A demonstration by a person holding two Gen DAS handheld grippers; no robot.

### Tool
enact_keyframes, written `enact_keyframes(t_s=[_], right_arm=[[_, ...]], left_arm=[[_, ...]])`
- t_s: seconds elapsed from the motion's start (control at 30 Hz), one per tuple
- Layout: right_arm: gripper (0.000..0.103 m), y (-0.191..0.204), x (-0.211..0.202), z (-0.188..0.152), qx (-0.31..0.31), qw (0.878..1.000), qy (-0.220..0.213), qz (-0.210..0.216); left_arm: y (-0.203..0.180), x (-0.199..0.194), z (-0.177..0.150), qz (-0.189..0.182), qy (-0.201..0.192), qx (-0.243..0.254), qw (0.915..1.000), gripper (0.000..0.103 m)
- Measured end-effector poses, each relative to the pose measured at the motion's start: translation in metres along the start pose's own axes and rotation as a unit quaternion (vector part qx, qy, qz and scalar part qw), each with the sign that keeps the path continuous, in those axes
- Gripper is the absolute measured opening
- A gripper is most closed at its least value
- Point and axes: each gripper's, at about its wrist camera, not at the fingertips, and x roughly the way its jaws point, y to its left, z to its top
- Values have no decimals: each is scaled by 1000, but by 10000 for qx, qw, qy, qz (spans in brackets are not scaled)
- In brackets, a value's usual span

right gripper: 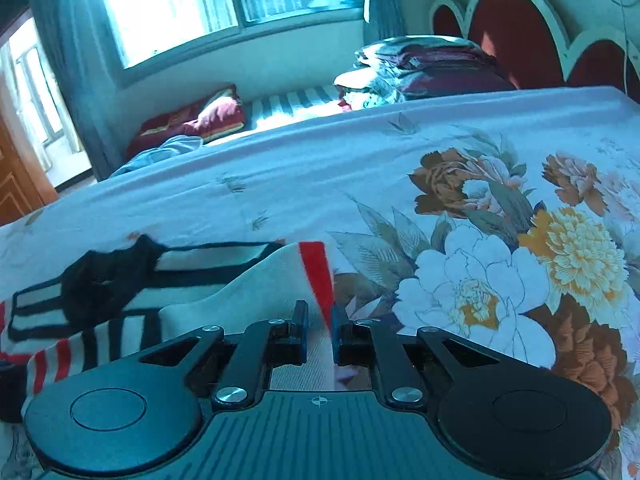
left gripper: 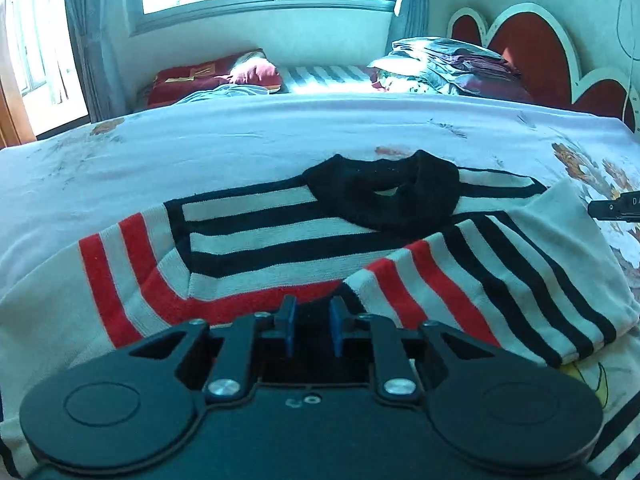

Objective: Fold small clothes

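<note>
A small striped sweater (left gripper: 280, 240) with white, black and red bands and a black collar (left gripper: 384, 196) lies on the bed. Both sleeves are folded in over its chest. My left gripper (left gripper: 312, 312) sits low over the sweater's middle, its jaws slightly apart, with nothing between them. My right gripper (right gripper: 320, 320) is at the sweater's right edge (right gripper: 256, 280), and its jaws close on a fold of white and red fabric (right gripper: 320, 276). The right gripper's tip also shows at the right edge of the left wrist view (left gripper: 616, 208).
The bed is covered by a white floral sheet (right gripper: 480, 240). A stack of folded bedding (left gripper: 448, 64) lies at the far right by the red headboard (left gripper: 520, 40). Red pillows (left gripper: 216, 76) lie at the far left under the window.
</note>
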Motion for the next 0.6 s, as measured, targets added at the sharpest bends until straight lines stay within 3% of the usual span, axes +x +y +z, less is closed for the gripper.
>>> enact_keyframes(t_s=[0.07, 0.1, 0.13, 0.23, 0.3, 0.33, 0.37, 0.43, 0.53, 0.6], right_arm=[[32, -12, 11, 8, 334, 9993, -7, 172], [49, -16, 14, 11, 395, 9990, -45, 197], [51, -18, 16, 13, 430, 9987, -83, 263], [51, -21, 23, 20, 350, 9976, -5, 605], [47, -15, 35, 19, 208, 9981, 258, 527], [10, -16, 39, 18, 214, 9974, 332, 597], [7, -16, 42, 16, 109, 9977, 343, 572], [7, -22, 46, 10, -62, 9994, 231, 265], [8, -31, 46, 8, 95, 9993, 161, 330], [16, -26, 39, 10, 59, 9999, 59, 104]], left_arm=[[1, 3, 1, 82, -9, -42, 10000, 24], [1, 5, 0, 78, 29, -34, 10000, 24], [2, 9, -1, 101, 95, -19, 9999, 24], [3, 14, -4, 83, 150, 8, 9999, 24], [5, 15, -6, 65, 131, -10, 9999, 24], [6, 16, -5, 70, 124, -37, 9999, 21], [6, 17, -6, 172, 119, -23, 9998, 18], [5, 20, -7, 372, 88, 93, 9992, 18], [6, 22, -5, 385, 112, -1, 9992, 18], [8, 21, -4, 367, 134, -67, 9992, 19]])
